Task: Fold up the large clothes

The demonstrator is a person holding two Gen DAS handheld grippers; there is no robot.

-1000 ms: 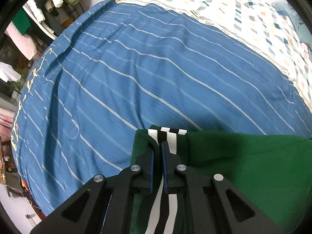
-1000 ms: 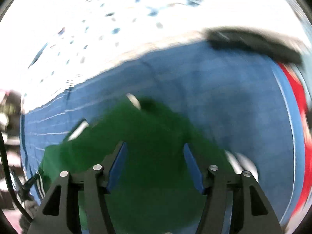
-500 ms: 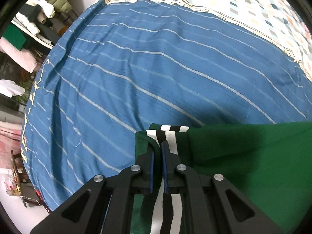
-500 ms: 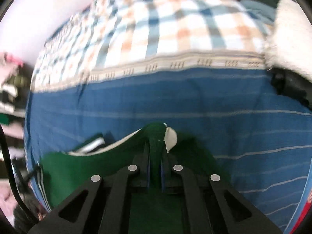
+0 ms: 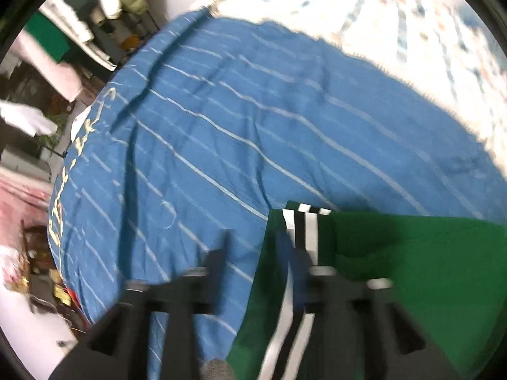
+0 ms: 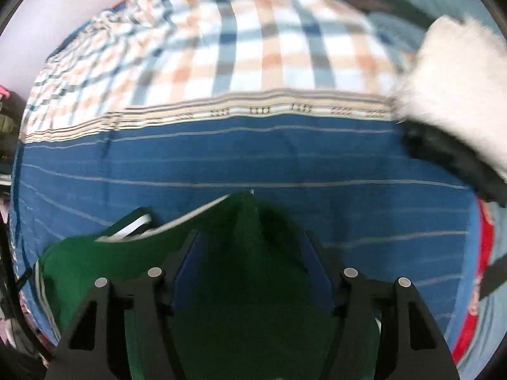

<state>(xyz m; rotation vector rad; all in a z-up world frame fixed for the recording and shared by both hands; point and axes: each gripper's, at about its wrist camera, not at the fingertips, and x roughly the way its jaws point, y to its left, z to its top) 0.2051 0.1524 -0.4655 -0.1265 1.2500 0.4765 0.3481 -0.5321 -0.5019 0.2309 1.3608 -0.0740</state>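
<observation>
Left wrist view: blue bedspread (image 5: 253,120) fills the frame, with the green garment (image 5: 412,269) at lower right, its striped edge (image 5: 305,231) between the spread fingers of the left gripper (image 5: 259,253). Right gripper (image 6: 253,253) — jaws wide over the cloth at lower centre. Both were clamped on the cloth half a second ago; now released. Judged best next: withdraw straight back without snagging the fold — then smooth it.

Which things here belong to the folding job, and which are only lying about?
Job:
- green garment with black-and-white stripes
- left tool, open
- right tool, open
- blue striped bedcover, the work surface

Lying about:
- checked blanket
- white fluffy item
- clothes on shelves
</observation>
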